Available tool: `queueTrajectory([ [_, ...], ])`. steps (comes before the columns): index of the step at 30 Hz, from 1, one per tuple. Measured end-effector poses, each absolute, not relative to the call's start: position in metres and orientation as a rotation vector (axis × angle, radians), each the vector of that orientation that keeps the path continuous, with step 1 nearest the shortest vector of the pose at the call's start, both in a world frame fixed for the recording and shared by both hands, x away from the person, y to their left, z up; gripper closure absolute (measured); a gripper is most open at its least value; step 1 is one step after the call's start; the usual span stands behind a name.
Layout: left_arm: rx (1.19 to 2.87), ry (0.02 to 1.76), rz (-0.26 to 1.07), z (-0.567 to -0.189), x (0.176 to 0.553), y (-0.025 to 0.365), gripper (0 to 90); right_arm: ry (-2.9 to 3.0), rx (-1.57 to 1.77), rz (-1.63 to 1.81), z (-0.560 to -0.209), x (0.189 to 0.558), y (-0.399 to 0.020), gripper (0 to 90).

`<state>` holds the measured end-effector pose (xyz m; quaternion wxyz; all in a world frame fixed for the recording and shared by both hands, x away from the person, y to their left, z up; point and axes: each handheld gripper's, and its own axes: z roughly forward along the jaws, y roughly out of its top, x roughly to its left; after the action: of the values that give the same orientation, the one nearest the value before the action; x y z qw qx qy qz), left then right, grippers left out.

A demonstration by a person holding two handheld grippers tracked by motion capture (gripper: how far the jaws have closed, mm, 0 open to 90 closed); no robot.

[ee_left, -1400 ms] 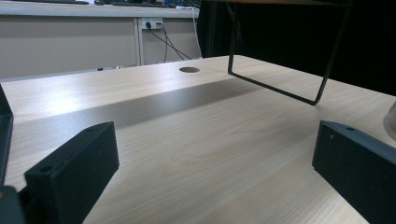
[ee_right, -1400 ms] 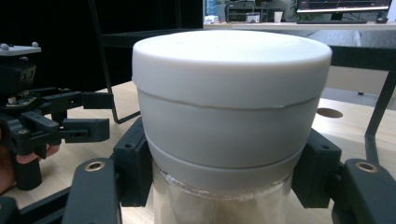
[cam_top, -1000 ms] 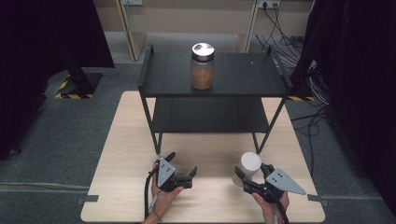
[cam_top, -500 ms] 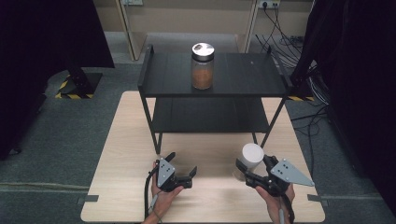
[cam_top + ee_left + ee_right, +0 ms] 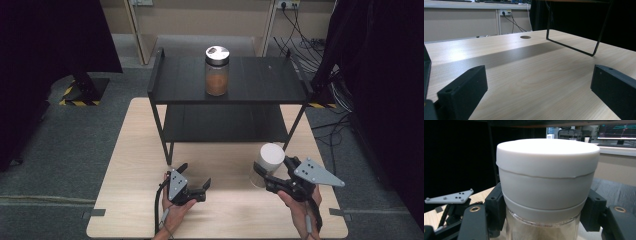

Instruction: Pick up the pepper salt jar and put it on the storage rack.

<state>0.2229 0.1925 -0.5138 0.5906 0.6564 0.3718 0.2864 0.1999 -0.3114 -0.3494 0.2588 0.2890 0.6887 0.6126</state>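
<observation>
White-lidded jar upright, clamped in your right tongs; shelf ahead, above. Left tongs apart, idle on table.

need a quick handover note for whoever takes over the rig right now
Right hand-held gripper: shut on the white-lidded jar, jaws clamped on it just under the lid, held upright above the table, in front of the black shelf.
Left hand-held gripper: open, nothing between its jaws, low over the table near the front edge.
Brown-filled jar: stands upright on the shelf's top tier.
Done: white-lidded jar gripped and off the table.
Left: probably set it on the shelf, perhaps beside the other jar, then release.
</observation>
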Motion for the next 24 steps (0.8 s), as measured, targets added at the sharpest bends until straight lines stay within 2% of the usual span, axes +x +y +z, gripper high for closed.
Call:
queueTrajectory([
  [24, 1.527, 0.866, 0.666, -0.514, 0.223, 0.192, 0.2, 1.906, 0.680, 1.727, -0.265, 0.233, -0.308, 35.6],
])
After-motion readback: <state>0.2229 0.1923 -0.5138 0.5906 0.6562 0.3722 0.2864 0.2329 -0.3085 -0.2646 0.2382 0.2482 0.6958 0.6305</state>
